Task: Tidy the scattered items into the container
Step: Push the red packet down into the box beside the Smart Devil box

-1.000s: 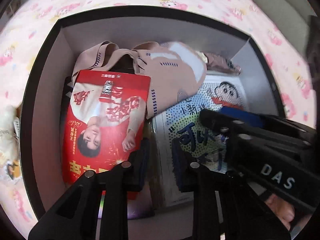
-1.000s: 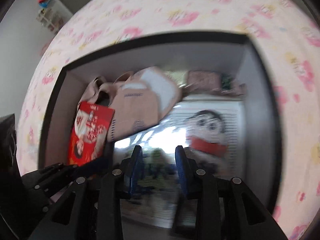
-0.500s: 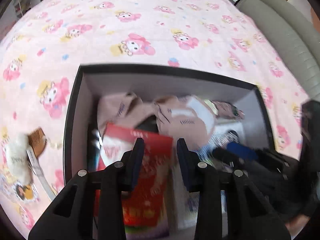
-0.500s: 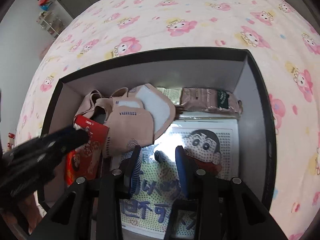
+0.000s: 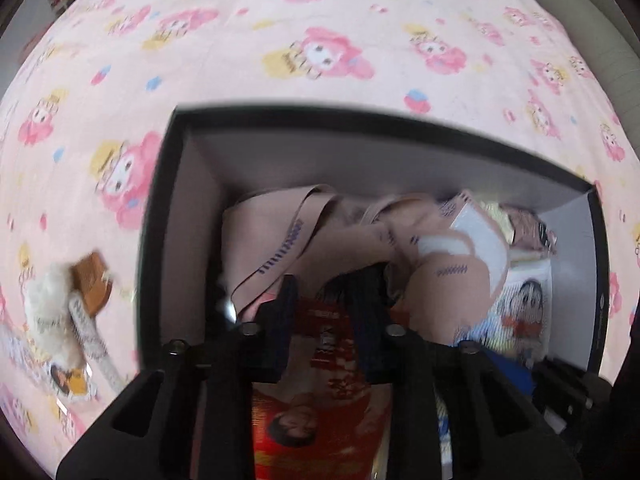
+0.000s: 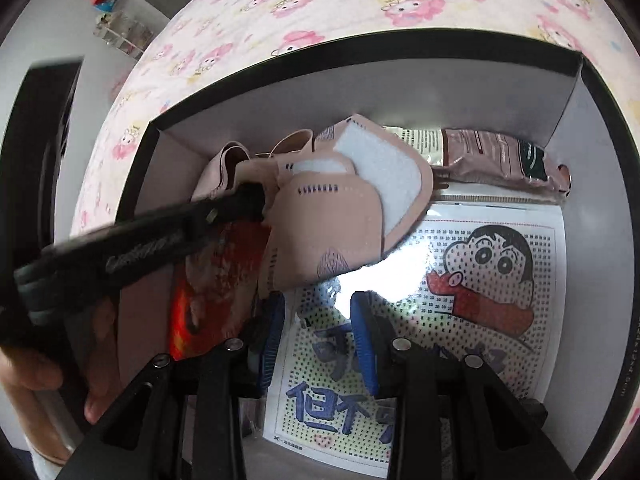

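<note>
A black-rimmed box (image 5: 360, 120) with grey walls sits on the pink cartoon bedsheet; it also shows in the right wrist view (image 6: 400, 40). Inside lie a red packet (image 5: 320, 420), a beige fabric wrap (image 5: 440, 280) (image 6: 340, 216), a cartoon bead-art sheet (image 6: 460, 280) and a brown sachet (image 6: 492, 156). My left gripper (image 5: 326, 300) is open and empty over the red packet and the wrap. My right gripper (image 6: 318, 320) is open and empty above the cartoon sheet. The left gripper's body (image 6: 140, 240) crosses the right wrist view.
A fluffy white item with a brown comb (image 5: 92, 280) and small cards (image 5: 68, 380) lie on the sheet left of the box. A grey sofa (image 5: 592, 12) stands at the far right. A shelf (image 6: 120, 32) is at the far left.
The left gripper has pulled back and up from inside the box, then shifted forward over the wrap. The right gripper has lowered closer to the cartoon sheet. Both stay open.
</note>
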`<state>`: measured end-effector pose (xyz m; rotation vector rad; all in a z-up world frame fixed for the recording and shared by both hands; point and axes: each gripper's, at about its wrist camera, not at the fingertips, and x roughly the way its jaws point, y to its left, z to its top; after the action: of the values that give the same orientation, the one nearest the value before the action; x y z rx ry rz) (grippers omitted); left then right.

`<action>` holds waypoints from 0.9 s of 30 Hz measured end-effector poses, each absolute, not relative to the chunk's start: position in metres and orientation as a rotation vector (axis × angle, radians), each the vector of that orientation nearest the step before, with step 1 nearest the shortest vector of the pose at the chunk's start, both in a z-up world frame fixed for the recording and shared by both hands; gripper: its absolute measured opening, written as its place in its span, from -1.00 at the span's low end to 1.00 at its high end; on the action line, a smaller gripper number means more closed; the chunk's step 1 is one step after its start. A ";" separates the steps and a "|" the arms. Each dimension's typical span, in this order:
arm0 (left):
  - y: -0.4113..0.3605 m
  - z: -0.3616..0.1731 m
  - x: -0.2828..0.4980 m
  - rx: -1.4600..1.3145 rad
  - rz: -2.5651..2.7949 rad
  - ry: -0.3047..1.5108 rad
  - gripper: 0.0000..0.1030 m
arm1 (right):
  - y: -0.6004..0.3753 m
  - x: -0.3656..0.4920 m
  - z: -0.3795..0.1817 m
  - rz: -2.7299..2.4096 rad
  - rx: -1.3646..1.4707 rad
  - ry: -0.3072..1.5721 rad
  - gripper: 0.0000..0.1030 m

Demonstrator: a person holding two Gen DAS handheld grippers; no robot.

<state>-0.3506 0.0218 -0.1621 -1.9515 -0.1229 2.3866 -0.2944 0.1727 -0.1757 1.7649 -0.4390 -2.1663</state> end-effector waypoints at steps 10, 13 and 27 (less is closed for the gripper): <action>0.042 -0.135 -0.303 -1.715 2.278 -0.194 -0.60 | 0.203 -0.287 -0.144 -2.414 1.715 -0.434 -0.42; 0.062 -0.139 -0.292 -1.690 2.167 -0.182 -0.60 | 0.210 -0.286 -0.136 -2.496 1.696 -0.367 -0.42; 0.029 -0.143 -0.300 -1.776 2.160 -0.298 -0.58 | 0.181 -0.295 -0.158 -2.264 1.741 -0.368 -0.41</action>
<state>-0.3004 0.0294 -0.1434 -1.7758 -0.2978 2.1599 -0.2950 0.1813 -0.1576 1.7415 -0.3675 -2.2638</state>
